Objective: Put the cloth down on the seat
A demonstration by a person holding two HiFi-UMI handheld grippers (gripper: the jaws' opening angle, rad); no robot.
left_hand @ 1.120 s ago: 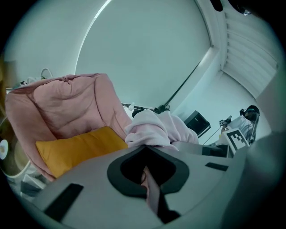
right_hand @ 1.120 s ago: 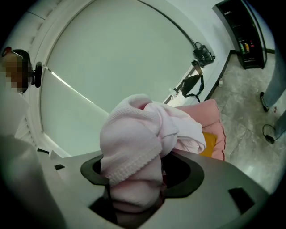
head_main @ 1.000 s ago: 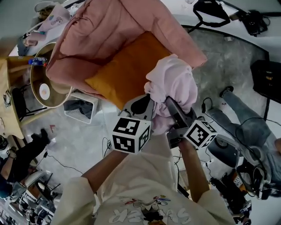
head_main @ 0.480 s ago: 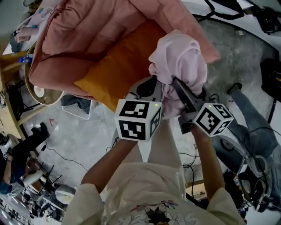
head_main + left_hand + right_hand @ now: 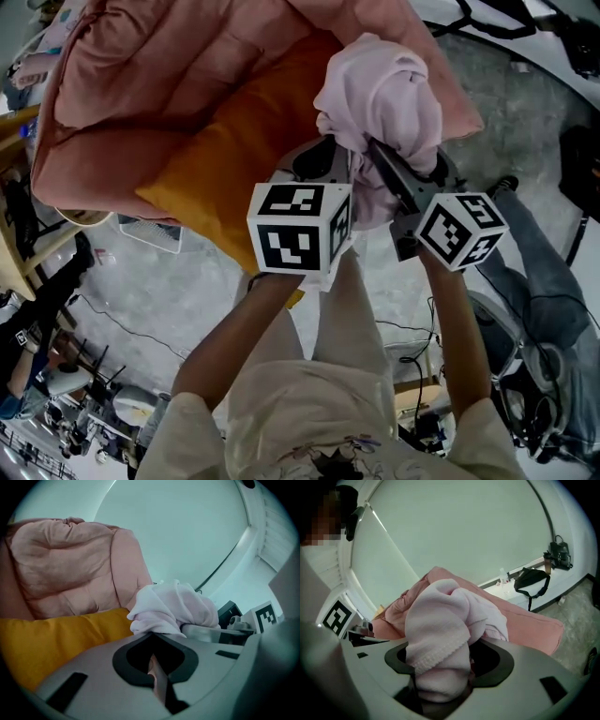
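Observation:
A bunched pale pink cloth (image 5: pixel 380 94) hangs in the air over the right arm and front edge of a pink padded armchair (image 5: pixel 141 84). An orange cushion (image 5: pixel 234 159) lies on its seat, just left of the cloth. My left gripper (image 5: pixel 345 159) is shut on the cloth's lower edge, and the cloth (image 5: pixel 171 609) bulges just beyond its closed jaws (image 5: pixel 152 637). My right gripper (image 5: pixel 372 148) is shut on the same bundle. In the right gripper view the cloth (image 5: pixel 440 620) fills the jaw gap (image 5: pixel 440 672), and the fingertips are hidden under it.
Grey floor with loose cables lies below the chair. A white basket (image 5: pixel 155 232) stands at the chair's left, beside a wooden table edge (image 5: pixel 19 253). A person's jeans leg (image 5: pixel 544 272) is at the right. A black bag (image 5: pixel 532 583) sits on a ledge behind the chair.
Both grippers have carried the cloth forward, toward the chair. It now hangs beside the orange cushion rather than short of the seat's front edge.

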